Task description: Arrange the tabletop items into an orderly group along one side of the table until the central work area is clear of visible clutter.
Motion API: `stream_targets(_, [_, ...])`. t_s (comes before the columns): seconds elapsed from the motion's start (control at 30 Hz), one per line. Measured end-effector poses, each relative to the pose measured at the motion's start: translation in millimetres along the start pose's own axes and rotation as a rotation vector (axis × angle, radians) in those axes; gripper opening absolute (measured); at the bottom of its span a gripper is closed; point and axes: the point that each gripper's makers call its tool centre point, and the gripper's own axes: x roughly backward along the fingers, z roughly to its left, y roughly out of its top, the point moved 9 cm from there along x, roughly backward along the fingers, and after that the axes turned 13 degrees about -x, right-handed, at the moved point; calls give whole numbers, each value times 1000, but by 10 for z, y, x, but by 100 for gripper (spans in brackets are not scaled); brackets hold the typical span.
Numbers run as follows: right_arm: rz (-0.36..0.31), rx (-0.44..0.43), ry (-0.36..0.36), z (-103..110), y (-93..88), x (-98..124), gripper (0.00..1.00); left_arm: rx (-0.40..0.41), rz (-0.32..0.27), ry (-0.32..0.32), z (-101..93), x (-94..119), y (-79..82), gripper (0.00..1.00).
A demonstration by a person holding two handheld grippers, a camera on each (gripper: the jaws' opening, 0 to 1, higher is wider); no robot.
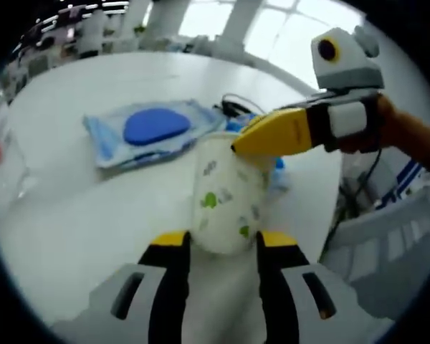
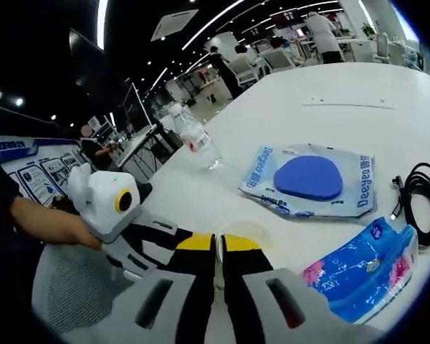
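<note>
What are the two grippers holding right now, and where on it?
Both hold the paper cup. The left gripper clamps its lower body from both sides; the right gripper pinches its rim, jaws nearly shut on the wall.

Cup [image 1: 226,197] on table [image 1: 72,215]; pouch [image 1: 154,129] behind it (cable [image 2: 423,190] beside pouch).

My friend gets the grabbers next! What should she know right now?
Left gripper: fingers on either side of the white paper cup with green prints, holding it near the table edge.
Right gripper: fingers pinched shut on that cup's rim.
On the white round table: blue oval pad in a clear plastic packet, blue floral tissue pack, coiled black cable, clear plastic water bottle.
Done: nothing grouped yet.
Left: set the cup down at one side, then gather the packet, tissue pack, cable and bottle beside it.
</note>
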Motion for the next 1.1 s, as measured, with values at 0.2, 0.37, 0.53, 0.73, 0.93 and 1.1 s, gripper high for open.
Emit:
stream_targets(0.2, [-1,48,-2,65,22,27,1,13,-14,-3,-1,38,14,35])
stream_targets(0.37, [-28,74,5,136,95,80,1,26,-51,4,19,127,62,35])
stream_targets(0.53, [-57,129,3,218,170,99,1,13,-87,8,11,228,117,37])
stream_targets(0.73, [-76,156,11,298,255,100,1,-44,-115,20,-11,389,207,42])
stream_targets(0.93, [-94,194,23,396,361,101,1,-65,-160,48,4,580,293,46])
stream_targets(1.1, [-98,225,32,465,430,91,0,-80,-180,69,17,715,335,51])
